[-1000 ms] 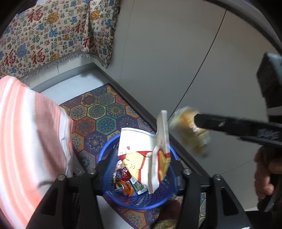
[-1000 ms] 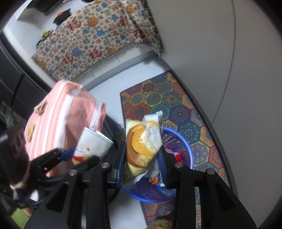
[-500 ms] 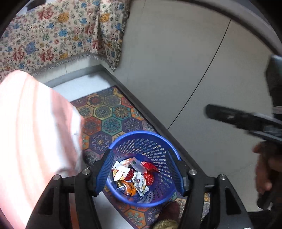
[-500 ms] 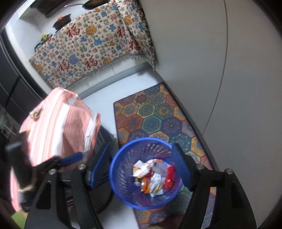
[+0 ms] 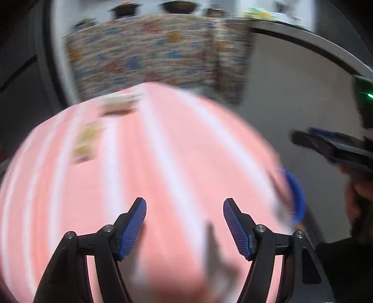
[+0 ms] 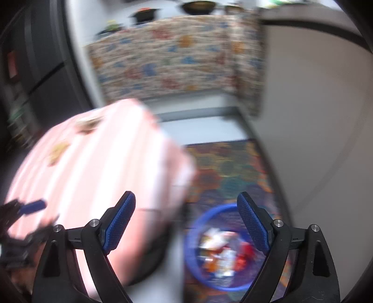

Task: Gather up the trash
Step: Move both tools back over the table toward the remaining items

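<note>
Both views are motion-blurred. The blue trash basket (image 6: 193, 247) stands on the patterned rug, with several wrappers (image 6: 221, 254) inside; only a sliver of its rim (image 5: 297, 195) shows in the left wrist view. My right gripper (image 6: 186, 221) is open and empty, above the basket's left side. My left gripper (image 5: 185, 223) is open and empty, over the pink striped table cover (image 5: 139, 174). The right gripper (image 5: 331, 144) also shows at the right edge of the left wrist view. A few flat scraps (image 5: 86, 142) lie on the pink cover.
The pink striped cover (image 6: 93, 167) fills the left. A patterned rug (image 6: 228, 167) lies on the floor by a white wall (image 6: 314, 116). A floral cloth (image 6: 167, 63) drapes a counter at the back with pots (image 6: 198, 7) on it.
A second ago each gripper held a wrapper over the basket; both opened and the wrappers dropped in. Now both grippers have swung up and left toward the pink cover.
</note>
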`<act>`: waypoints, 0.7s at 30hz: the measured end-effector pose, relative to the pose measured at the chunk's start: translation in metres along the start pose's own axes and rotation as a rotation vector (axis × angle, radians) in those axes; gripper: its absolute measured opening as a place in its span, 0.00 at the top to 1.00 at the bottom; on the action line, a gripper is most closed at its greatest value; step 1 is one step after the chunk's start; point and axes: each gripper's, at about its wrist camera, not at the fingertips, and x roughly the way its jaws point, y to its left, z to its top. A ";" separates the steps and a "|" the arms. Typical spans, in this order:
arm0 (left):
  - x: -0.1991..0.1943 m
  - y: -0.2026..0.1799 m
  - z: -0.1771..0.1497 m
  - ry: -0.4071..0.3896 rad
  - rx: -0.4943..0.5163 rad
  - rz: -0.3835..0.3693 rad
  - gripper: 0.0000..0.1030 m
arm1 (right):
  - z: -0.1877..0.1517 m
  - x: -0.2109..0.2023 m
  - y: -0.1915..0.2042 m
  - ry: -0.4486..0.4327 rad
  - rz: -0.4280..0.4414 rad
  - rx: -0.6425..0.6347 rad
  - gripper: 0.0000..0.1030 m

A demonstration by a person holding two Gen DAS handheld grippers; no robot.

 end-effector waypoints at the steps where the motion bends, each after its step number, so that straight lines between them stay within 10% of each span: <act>1: 0.001 0.020 -0.001 0.006 -0.031 0.032 0.32 | -0.001 0.006 0.024 0.008 0.037 -0.041 0.12; 9: 0.039 0.126 0.019 0.036 -0.159 0.129 0.32 | -0.027 0.073 0.173 0.142 0.181 -0.364 0.12; 21: 0.106 0.142 0.079 0.048 -0.104 0.117 0.32 | -0.031 0.093 0.188 0.158 0.176 -0.368 0.01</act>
